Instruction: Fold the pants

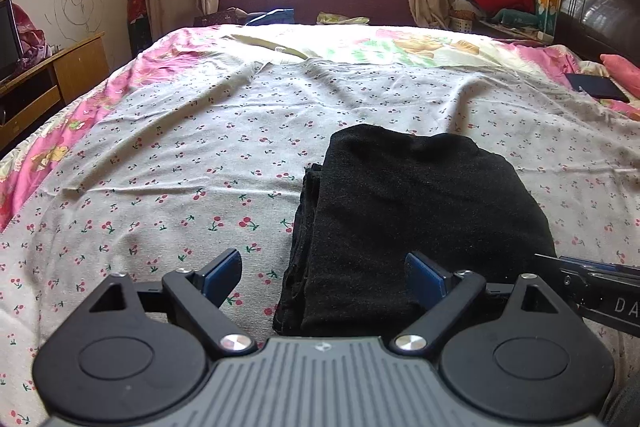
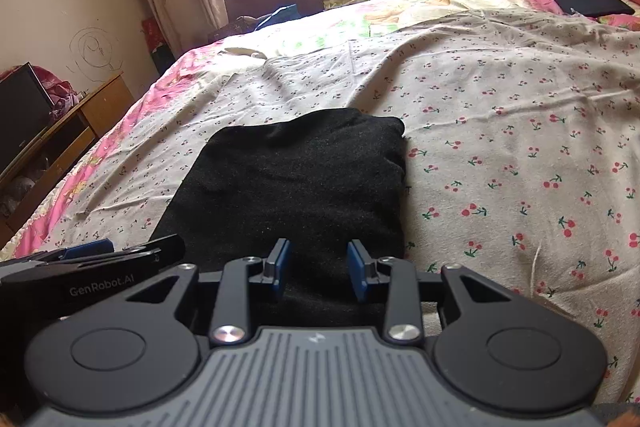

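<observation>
On the bed's cherry-print cotton sheet (image 1: 168,163), the left gripper (image 1: 323,281) hangs low at six o'clock of its own view with its blue-padded fingers (image 1: 224,273) spread as wide as they go, nothing between them but sheet and the near corner of the cloth. One risk sits here: the right-hand finger overlaps the stacked left edge of the black knit pants folded into a thick rectangle (image 1: 404,211), and a careless pull-away could snag a layer and peel the fold open.

The pants lie at centre, running toward twelve o'clock, their layered edges slightly stepped at nine o'clock; that loose stack could slump if nudged.

In the right wrist view, the right gripper (image 2: 317,269) hovers over the pants' near edge (image 2: 296,195), fingers part-way apart, apparently gripping nothing. If they drag across the knit, the top layer could ruck up.
</observation>
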